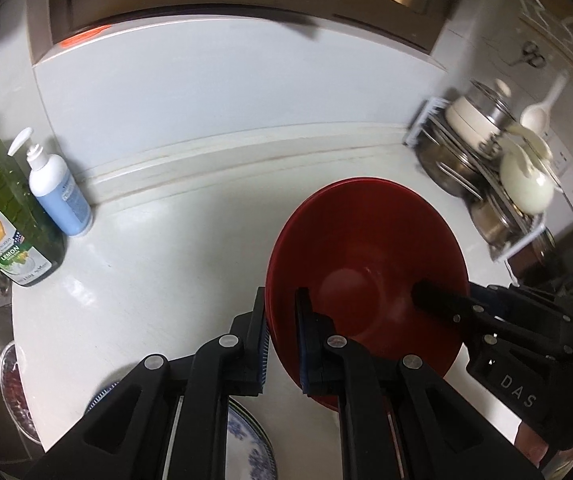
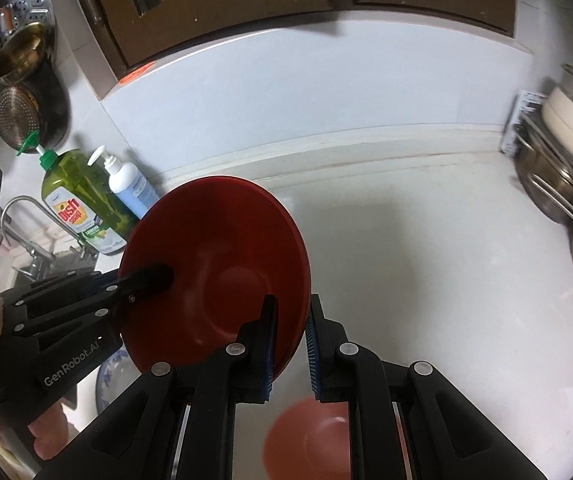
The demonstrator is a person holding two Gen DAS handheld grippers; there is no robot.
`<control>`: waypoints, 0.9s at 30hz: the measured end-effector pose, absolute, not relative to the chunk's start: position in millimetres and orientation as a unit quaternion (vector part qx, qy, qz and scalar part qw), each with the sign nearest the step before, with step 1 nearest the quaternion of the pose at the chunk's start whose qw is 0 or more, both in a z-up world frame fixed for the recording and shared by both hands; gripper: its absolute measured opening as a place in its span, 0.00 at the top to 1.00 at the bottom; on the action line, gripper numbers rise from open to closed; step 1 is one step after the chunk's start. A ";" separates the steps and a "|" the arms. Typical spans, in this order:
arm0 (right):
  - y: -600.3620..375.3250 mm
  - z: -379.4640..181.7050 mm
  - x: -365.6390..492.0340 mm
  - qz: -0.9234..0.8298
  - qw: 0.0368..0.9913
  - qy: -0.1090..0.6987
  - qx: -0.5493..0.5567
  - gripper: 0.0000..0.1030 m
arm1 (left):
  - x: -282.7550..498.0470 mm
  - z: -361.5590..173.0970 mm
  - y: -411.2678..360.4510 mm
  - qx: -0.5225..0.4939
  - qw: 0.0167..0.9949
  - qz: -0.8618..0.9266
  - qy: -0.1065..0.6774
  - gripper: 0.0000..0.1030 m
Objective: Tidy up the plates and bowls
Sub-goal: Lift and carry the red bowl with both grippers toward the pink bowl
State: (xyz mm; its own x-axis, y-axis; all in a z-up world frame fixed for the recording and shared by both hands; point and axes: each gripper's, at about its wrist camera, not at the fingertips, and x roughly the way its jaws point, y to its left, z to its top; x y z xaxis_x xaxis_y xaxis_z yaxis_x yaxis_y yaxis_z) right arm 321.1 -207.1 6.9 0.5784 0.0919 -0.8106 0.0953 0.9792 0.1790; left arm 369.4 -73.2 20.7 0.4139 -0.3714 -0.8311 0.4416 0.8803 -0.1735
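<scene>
White countertop (image 1: 174, 248): glossy red round bowl (image 1: 366, 264) held tilted above it, toward its back edge. Left gripper (image 1: 282, 344) and right gripper (image 2: 290, 344) each clamped tight on opposite rims. Risk: uneven pull twists the smooth rim free; it drops onto the blue-patterned plate (image 1: 246, 444) below.

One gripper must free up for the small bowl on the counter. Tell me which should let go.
Right, probably. The small bowl lies just under the right gripper; the left gripper is over the patterned plate. Both are shut on the rim of the red bowl.
</scene>
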 end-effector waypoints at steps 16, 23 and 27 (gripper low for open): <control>-241.0 -6.2 243.3 -0.051 0.874 0.463 0.139 0.85 | 310.0 -3.3 -112.9 0.076 0.808 -0.295 0.505 0.88; -254.0 -26.0 225.6 -0.063 0.861 0.480 0.156 0.85 | 301.8 -23.7 -125.6 0.097 0.786 -0.305 0.529 0.88; -259.1 -39.8 219.9 -0.066 0.851 0.495 0.162 0.85 | 298.4 -36.9 -130.3 0.105 0.774 -0.305 0.544 0.88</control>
